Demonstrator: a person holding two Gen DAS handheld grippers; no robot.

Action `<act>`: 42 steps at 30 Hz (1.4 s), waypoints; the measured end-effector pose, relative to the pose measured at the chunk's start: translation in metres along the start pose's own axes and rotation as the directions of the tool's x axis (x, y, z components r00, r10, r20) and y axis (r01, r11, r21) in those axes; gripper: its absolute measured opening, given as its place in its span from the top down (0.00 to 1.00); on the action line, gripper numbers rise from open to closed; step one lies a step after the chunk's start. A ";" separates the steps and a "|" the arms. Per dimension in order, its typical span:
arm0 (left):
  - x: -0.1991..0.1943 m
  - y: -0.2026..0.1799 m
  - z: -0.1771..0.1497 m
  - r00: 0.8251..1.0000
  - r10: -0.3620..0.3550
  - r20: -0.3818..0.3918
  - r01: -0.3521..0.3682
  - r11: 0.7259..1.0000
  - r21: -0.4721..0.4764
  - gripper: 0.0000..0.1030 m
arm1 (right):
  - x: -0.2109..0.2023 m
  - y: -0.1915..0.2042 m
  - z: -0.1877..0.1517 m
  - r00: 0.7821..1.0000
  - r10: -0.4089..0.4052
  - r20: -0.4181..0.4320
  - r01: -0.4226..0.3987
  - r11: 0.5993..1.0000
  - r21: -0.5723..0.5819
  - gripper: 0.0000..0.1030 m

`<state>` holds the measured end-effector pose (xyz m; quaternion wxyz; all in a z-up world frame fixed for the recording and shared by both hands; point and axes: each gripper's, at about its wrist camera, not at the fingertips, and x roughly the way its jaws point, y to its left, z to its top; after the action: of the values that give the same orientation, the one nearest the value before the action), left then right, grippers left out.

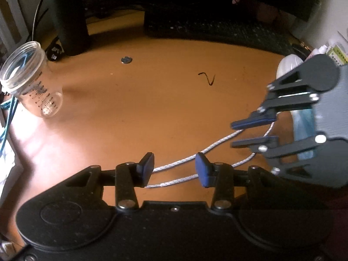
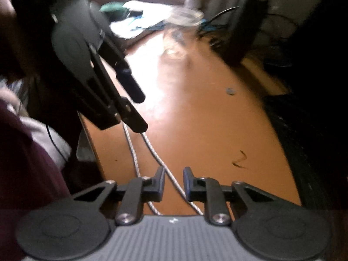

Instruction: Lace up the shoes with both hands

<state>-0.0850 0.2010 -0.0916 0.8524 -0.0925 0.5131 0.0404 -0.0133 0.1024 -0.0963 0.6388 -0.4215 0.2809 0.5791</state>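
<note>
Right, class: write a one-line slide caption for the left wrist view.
Two open grippers, left and right, hover over a white lace on the orange desk.

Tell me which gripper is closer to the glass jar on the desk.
Left. The left gripper sits toward the desk's middle, with the glass jar off to its left. The right gripper comes in from the opposite side, farther from the jar, over the white lace.

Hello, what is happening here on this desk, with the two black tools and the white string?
A person holds two tools over an orange desk. A white shoelace lies in two strands between them. The left tool is open, with the lace passing between its fingers. The right tool is also open, near the lace. Neither grips it yet. No shoe is visible. A glass jar stands aside.
</note>
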 end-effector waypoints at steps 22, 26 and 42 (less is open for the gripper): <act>0.006 -0.031 0.052 0.984 -0.171 0.059 0.169 0.985 0.043 0.59 | -0.102 -0.104 -0.064 0.979 -0.205 -0.008 0.181 0.843 0.506 0.98; 0.012 -0.056 0.061 0.975 -0.216 0.055 0.211 0.973 0.089 0.58 | -0.162 -0.096 -0.119 0.966 -0.254 -0.036 0.212 0.711 0.670 0.98; 0.014 -0.121 0.088 0.955 -0.294 0.045 0.276 0.933 0.231 0.58 | -0.200 -0.071 -0.197 0.959 -0.282 0.005 0.118 0.416 0.902 0.72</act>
<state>0.0178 0.0996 -0.0492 0.8737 -0.0685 0.4615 -0.1378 0.0472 -0.1669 -0.0081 0.8483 -0.0047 0.4405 0.2938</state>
